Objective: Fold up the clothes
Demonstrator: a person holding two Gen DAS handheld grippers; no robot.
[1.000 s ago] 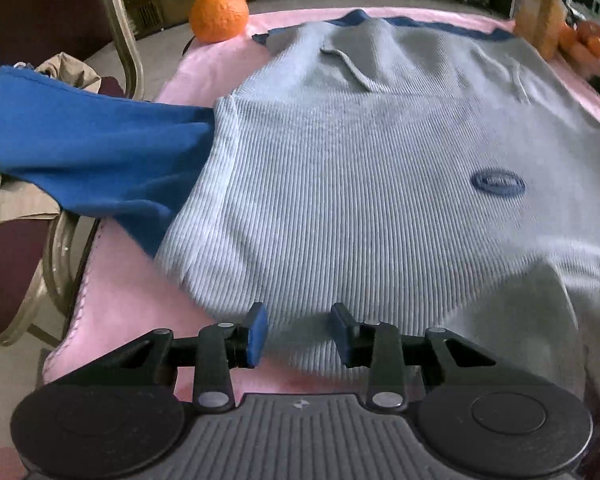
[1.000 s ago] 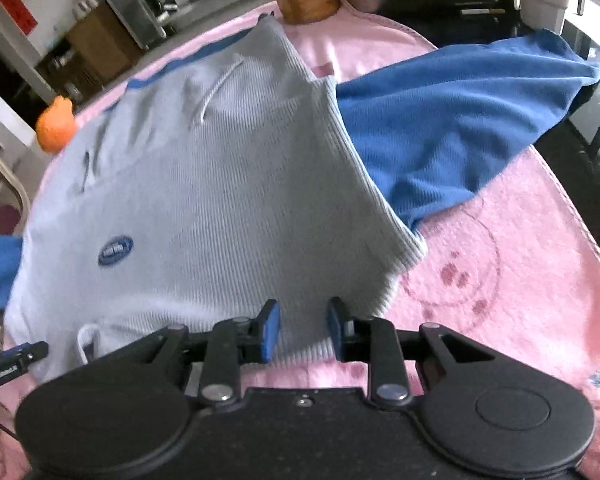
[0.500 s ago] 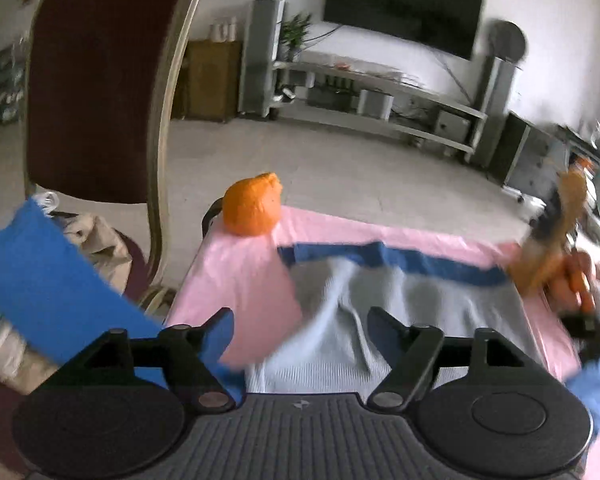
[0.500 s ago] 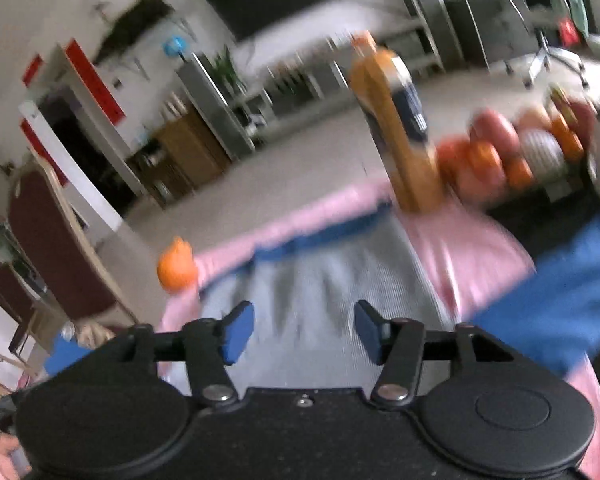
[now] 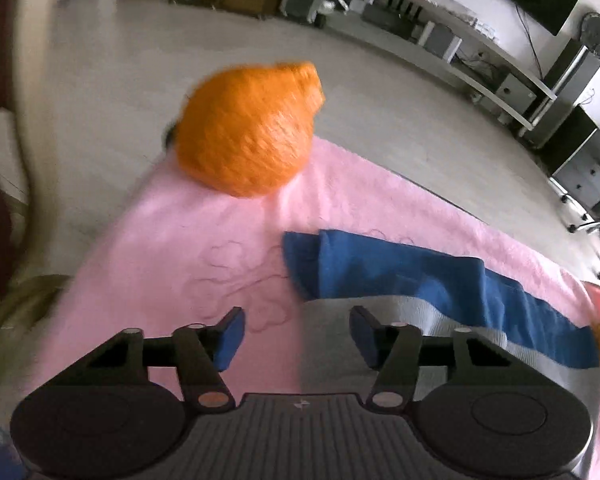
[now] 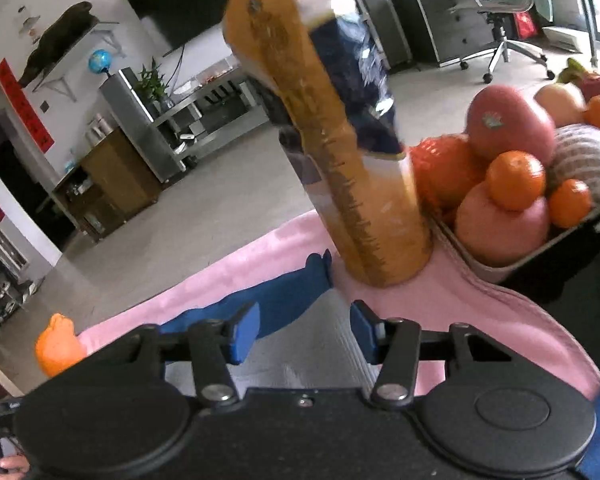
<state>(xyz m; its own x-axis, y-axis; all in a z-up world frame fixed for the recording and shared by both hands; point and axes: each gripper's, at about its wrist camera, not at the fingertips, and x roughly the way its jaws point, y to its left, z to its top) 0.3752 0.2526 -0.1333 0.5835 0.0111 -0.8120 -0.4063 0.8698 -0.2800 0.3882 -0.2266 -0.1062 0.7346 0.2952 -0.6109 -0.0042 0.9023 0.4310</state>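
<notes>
A grey ribbed sweater (image 5: 332,344) with a blue band (image 5: 420,276) along its far edge lies on a pink blanket (image 5: 172,264). My left gripper (image 5: 296,334) is open just above the sweater's far left corner, nothing between its fingers. In the right wrist view the same grey sweater (image 6: 312,344) and its blue band (image 6: 276,300) show between the fingers. My right gripper (image 6: 304,330) is open over the far right corner, close to the blue edge and holding nothing.
A large orange fruit (image 5: 248,128) sits on the blanket's far left corner and shows again as the orange fruit (image 6: 56,344). A tall orange bottle (image 6: 340,140) stands just past the right gripper. A tray of fruit (image 6: 532,168) is to its right. A hand (image 6: 8,462) is at bottom left.
Both grippers have let go of the sweater's near hem, opened wide and moved across the sweater to its far edge, left near the orange fruit, right near the bottle.
</notes>
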